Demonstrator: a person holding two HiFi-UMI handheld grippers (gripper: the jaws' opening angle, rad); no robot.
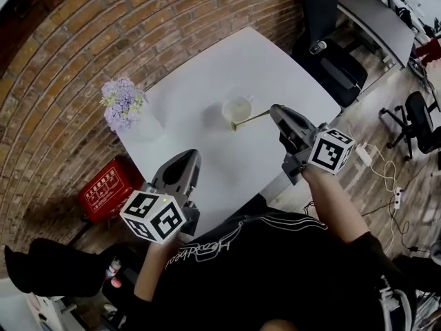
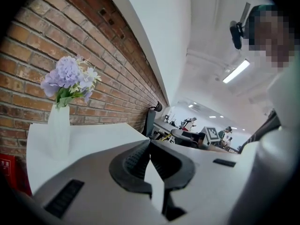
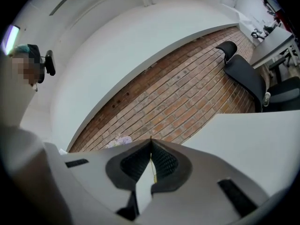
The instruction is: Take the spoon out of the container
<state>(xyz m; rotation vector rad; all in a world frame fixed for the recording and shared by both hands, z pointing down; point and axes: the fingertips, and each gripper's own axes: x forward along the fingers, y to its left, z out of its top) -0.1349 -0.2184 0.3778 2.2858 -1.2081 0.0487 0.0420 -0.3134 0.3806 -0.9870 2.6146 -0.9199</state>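
On the white table stands a small round pale container. A thin gold spoon slants from the container's near rim up to my right gripper, which is shut on the handle end. The spoon's bowl end sits just outside the rim, on its near-left side. In the right gripper view a gold sliver of the spoon shows between the closed jaws of the right gripper. My left gripper hovers over the table's near-left edge, shut and holding nothing. In its own view the left gripper has its jaws pressed together.
A white vase with purple flowers stands at the table's left corner, and the same flowers show in the left gripper view. A brick wall runs behind. A red box lies on the floor at the left; a black office chair is at the far right.
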